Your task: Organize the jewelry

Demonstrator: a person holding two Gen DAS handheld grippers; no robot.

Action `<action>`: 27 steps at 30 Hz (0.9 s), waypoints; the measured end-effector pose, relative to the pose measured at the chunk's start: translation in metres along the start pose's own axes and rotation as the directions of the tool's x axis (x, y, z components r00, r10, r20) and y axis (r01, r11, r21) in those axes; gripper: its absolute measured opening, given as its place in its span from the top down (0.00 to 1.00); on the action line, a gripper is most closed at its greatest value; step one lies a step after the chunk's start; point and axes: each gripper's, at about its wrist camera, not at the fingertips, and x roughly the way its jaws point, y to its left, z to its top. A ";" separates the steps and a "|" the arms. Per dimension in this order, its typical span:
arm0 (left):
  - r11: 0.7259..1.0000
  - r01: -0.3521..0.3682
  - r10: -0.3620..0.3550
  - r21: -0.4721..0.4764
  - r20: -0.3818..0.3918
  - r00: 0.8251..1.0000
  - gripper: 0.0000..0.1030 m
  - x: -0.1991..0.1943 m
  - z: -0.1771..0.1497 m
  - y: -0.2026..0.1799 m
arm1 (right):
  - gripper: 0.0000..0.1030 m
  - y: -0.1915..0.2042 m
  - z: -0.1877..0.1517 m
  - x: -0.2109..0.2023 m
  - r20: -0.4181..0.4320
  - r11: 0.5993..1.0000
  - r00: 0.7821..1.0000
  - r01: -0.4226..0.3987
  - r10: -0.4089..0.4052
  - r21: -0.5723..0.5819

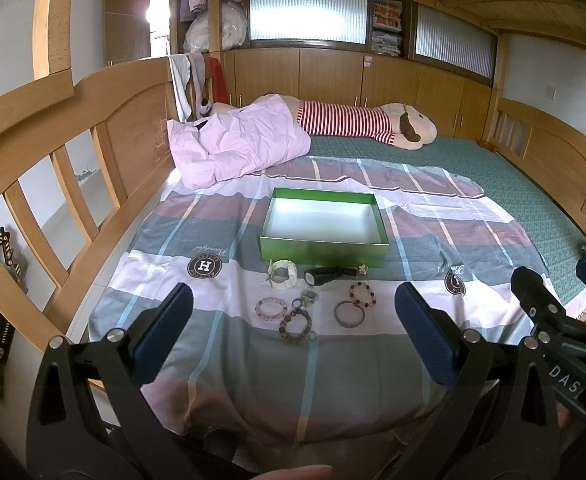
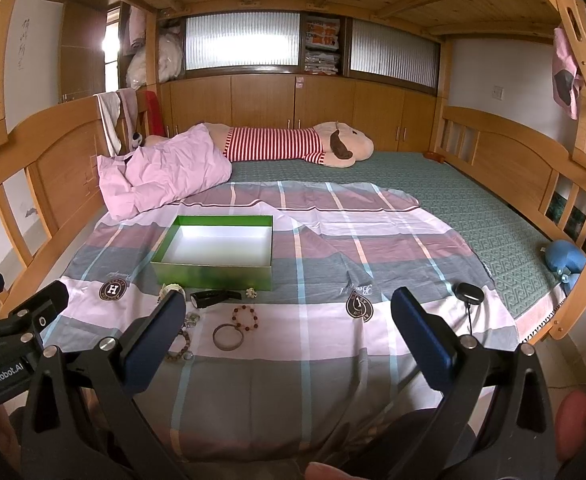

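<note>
While both tools, left tool (image 1: 293,320) and right tool (image 2: 289,320), are hanging wide apart and holding nothing, the bracelets (image 1: 295,322) and watches (image 1: 283,274) are lying near the bed's front edge, just before the green box (image 1: 325,228).

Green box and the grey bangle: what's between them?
In the left wrist view, the black watch lies just in front of the green box, and the red bead bracelet sits between that and the grey bangle.

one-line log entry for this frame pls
stage: pre-grasp | left gripper: open, empty | right gripper: open, empty | box: empty | jewelry: loose on sheet, in front of box
</note>
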 end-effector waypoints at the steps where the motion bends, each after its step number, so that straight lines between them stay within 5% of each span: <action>1: 1.000 0.000 0.000 0.001 -0.001 1.000 0.03 0.000 0.000 0.000 | 0.02 0.000 0.000 0.000 0.001 1.000 1.000 0.000 0.000 0.001; 27: 1.000 0.002 -0.002 0.007 -0.007 1.000 0.03 -0.003 -0.004 0.009 | 0.02 -0.005 -0.010 0.007 -0.004 1.000 1.000 0.003 -0.003 0.002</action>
